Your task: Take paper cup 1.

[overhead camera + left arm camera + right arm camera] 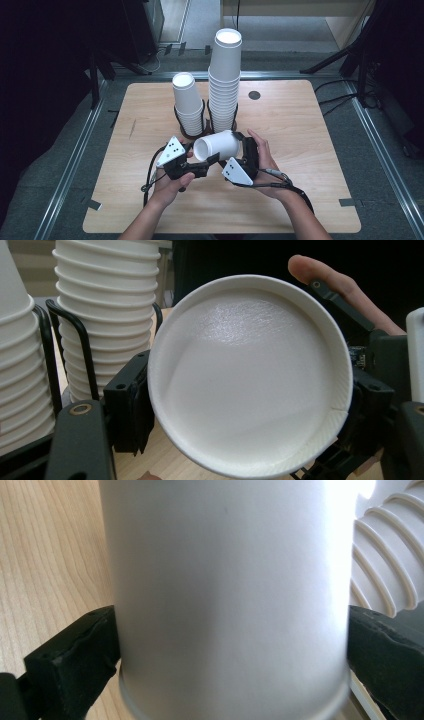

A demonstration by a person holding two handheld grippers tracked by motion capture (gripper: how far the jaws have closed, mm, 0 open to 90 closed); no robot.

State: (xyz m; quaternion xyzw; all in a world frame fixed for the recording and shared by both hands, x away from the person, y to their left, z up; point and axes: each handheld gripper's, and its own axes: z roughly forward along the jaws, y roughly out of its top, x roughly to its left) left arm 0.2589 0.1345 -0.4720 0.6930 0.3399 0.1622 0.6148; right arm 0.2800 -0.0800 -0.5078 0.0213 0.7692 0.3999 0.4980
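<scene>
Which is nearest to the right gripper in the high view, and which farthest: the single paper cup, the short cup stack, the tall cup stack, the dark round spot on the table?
From the right gripper:
1. Single paper cup, lying sideways between both grippers.
2. Tall cup stack, just behind.
3. Short cup stack, behind, to the left.
4. Dark round spot, farther back, to the right; close to call with the short stack.

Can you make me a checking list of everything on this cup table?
Surface: pale wooden table, one dark round spot.
Job's things: white paper cup held sideways; short stack and tall stack in black wire holders.
Clutter: nothing seen.
Grippers: left gripper shut at the cup's rim; right gripper jaws wide, either side of the cup.
Cables: one trails from each gripper.
Surroundings: grey floor, metal rails, dark stands.
</scene>
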